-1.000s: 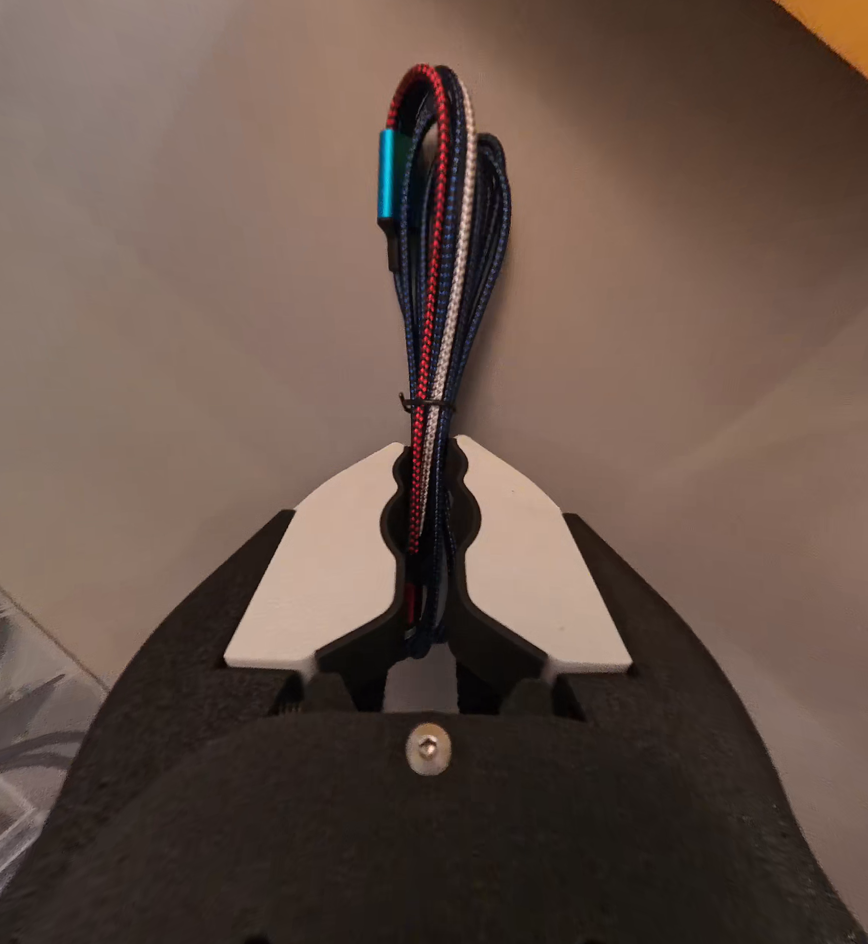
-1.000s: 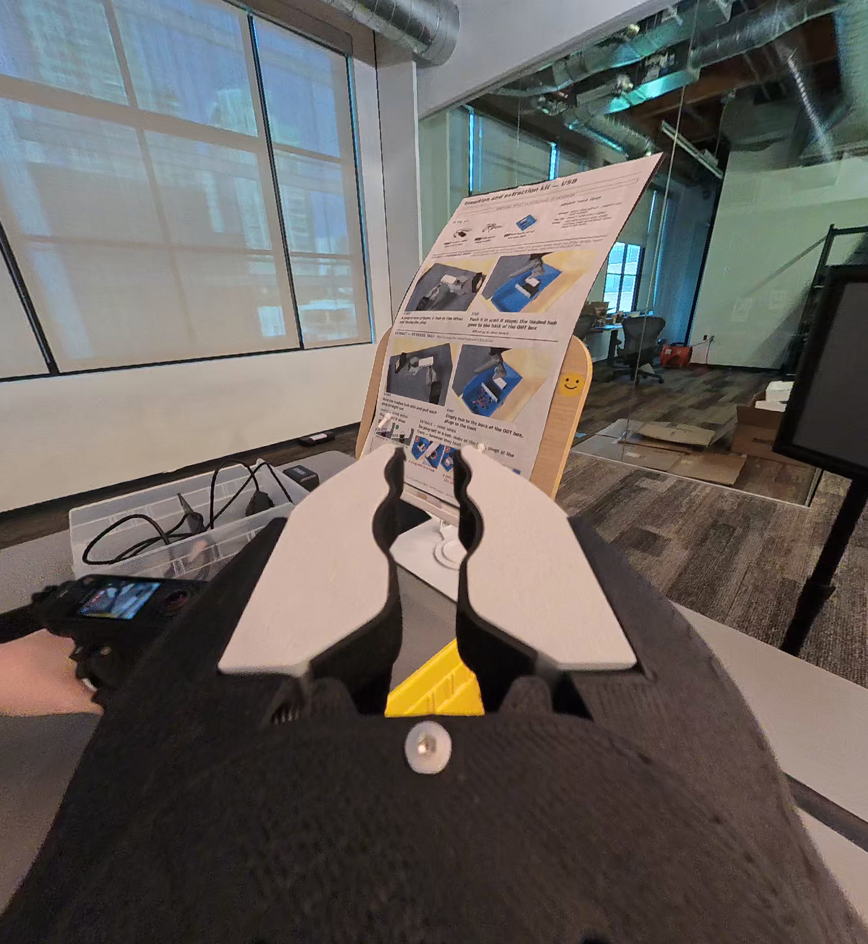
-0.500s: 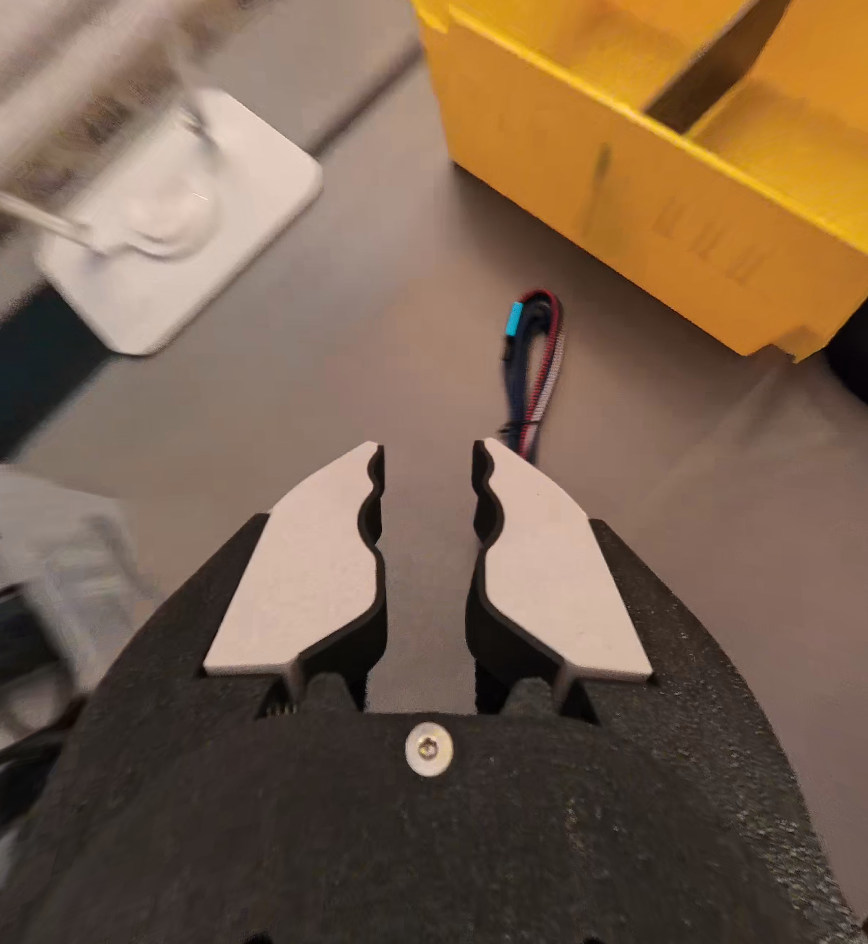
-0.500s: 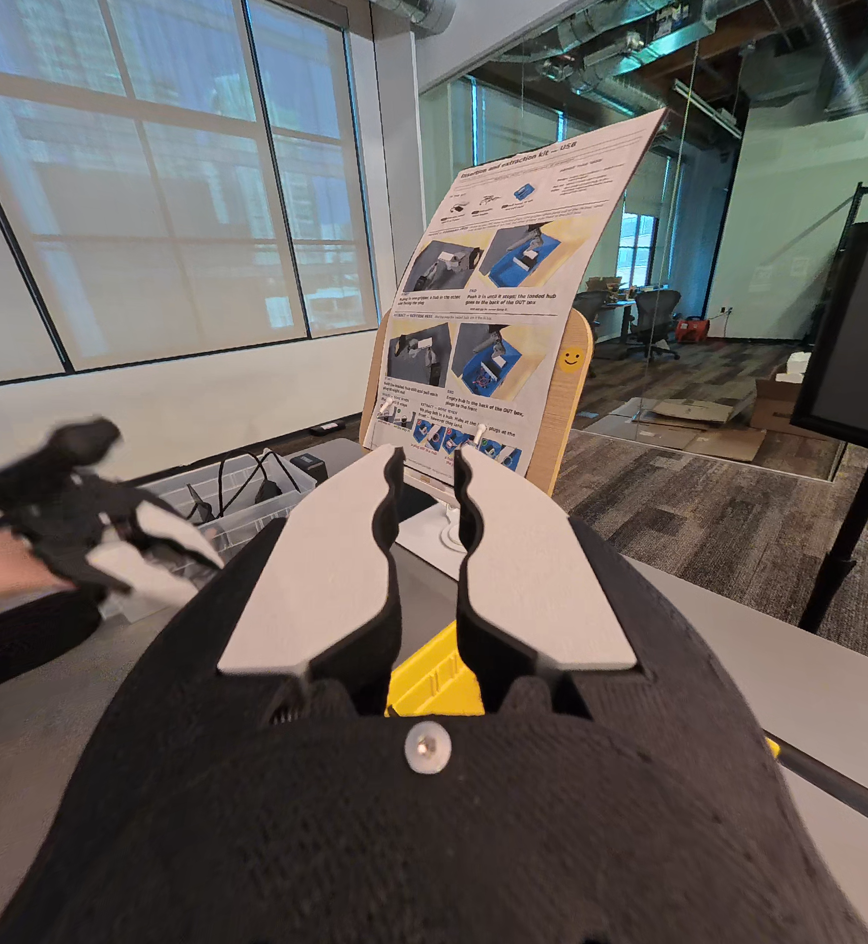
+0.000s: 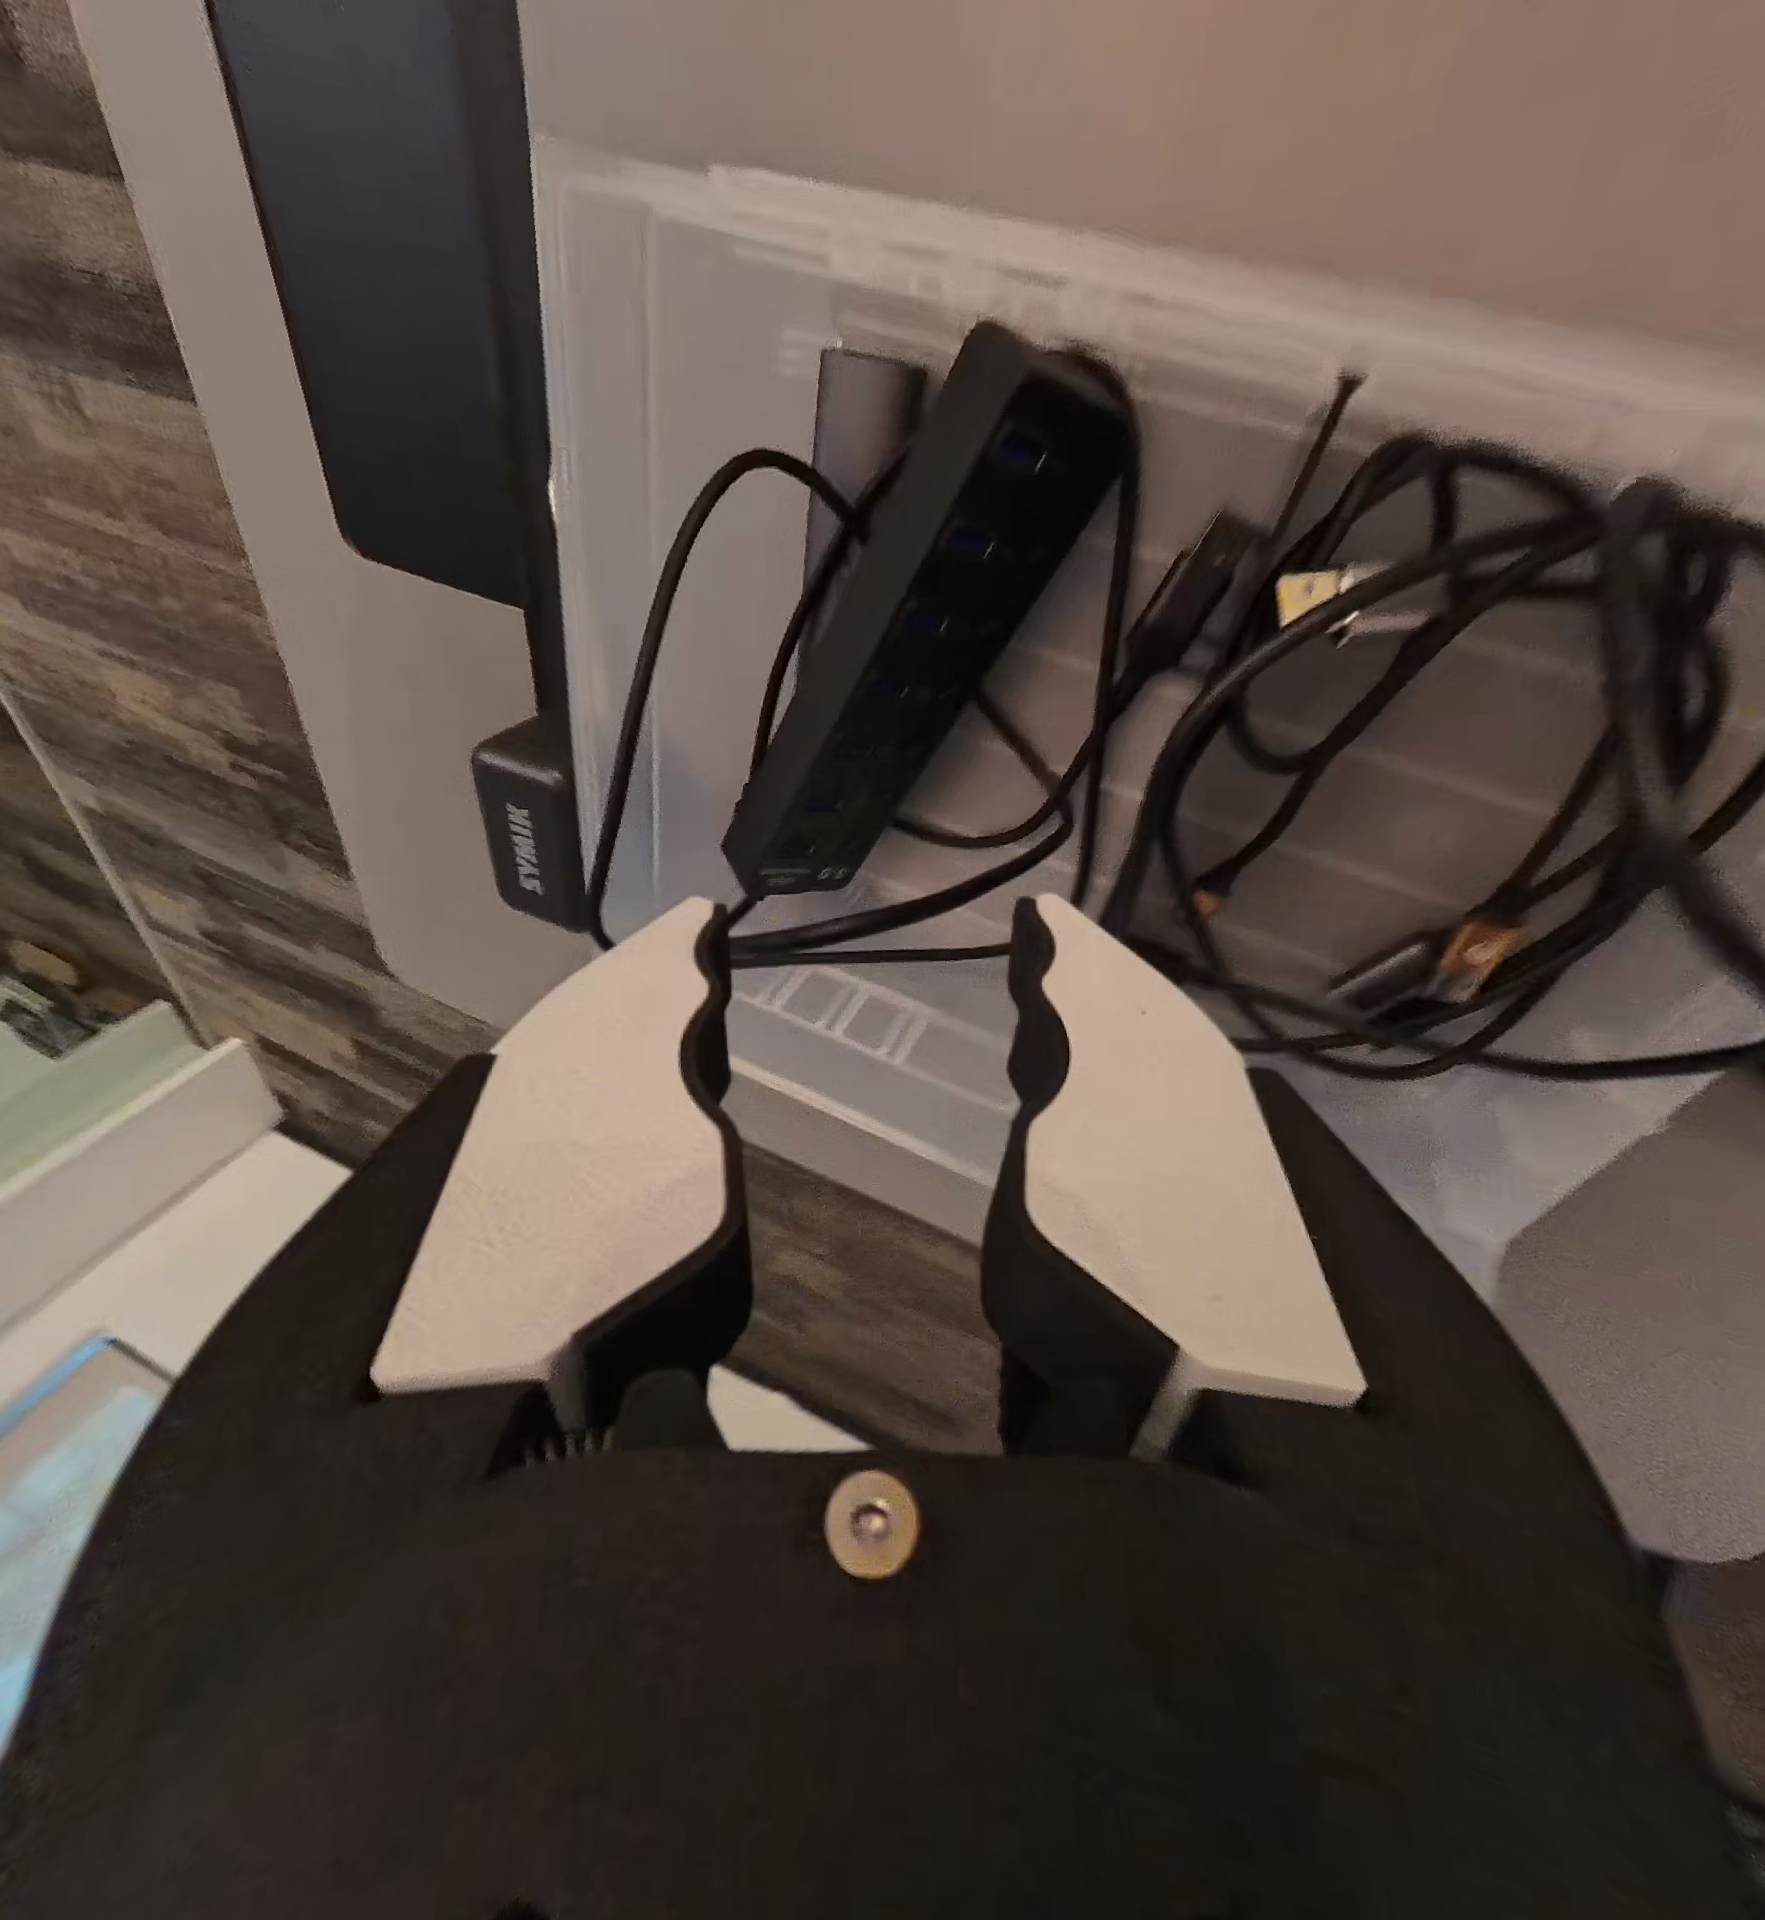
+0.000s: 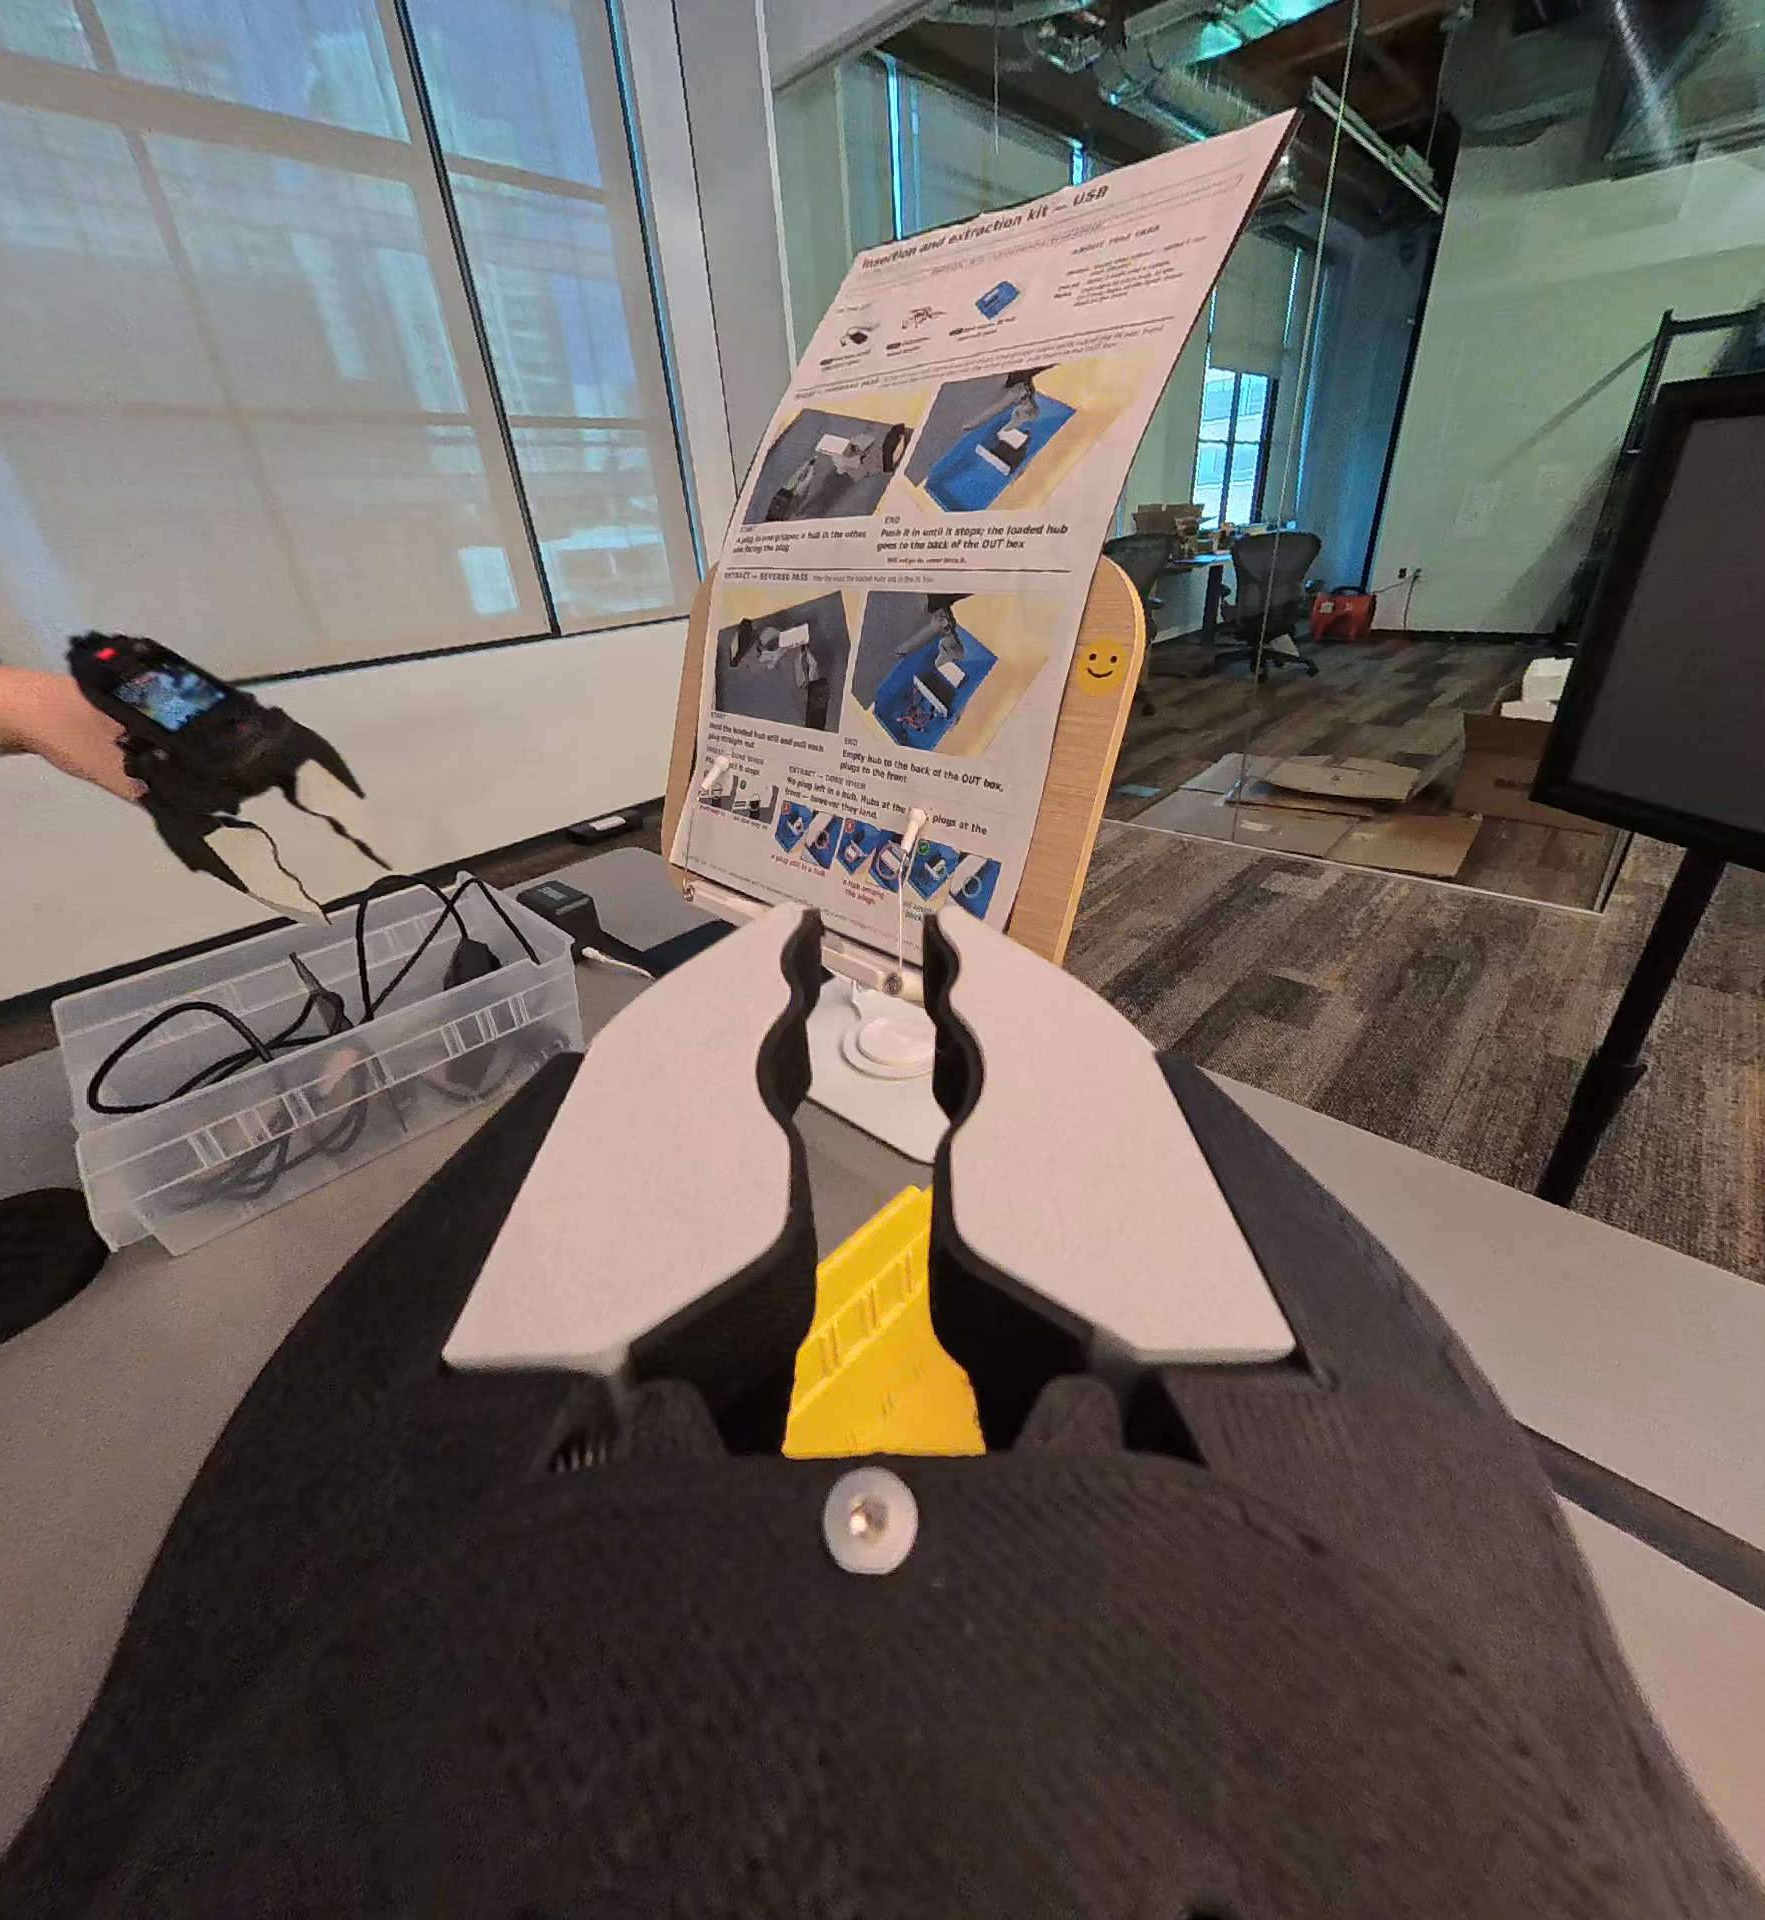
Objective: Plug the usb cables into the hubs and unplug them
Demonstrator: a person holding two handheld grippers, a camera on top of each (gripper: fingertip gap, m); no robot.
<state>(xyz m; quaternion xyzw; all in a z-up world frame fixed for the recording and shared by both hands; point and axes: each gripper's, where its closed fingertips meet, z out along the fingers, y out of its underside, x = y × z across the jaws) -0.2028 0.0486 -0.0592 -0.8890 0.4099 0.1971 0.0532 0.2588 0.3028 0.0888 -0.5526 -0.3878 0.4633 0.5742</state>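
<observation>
My left gripper (image 5: 865, 909) is open and empty, held over a clear plastic bin (image 5: 862, 1101). In the bin a long black usb hub (image 5: 919, 613) with blue ports leans against a grey hub (image 5: 862, 416), beside a tangle of black usb cables (image 5: 1480, 727). The right wrist view shows the left gripper (image 6: 343, 888) in a hand above the same bin (image 6: 338, 1101). My right gripper (image 6: 870, 920) is slightly open and empty, raised above a yellow box (image 6: 878, 1340).
An instruction sheet on a wooden stand (image 6: 961, 520) rises behind the yellow box. A dark screen on a pole (image 6: 1730, 623) stands at the right, off the table. A small black adapter (image 5: 530, 821) sits at the bin's left edge, by the table edge. My right fingertips sit around 55 cm from my left ones. The long black usb hub (image 5: 919, 613) lies some 12 cm from my left tips, 55 cm from my right tips.
My left gripper let go of the braided red, white and blue cable on the table, swung left over the clear bin and opened wider. The right gripper has barely moved.
</observation>
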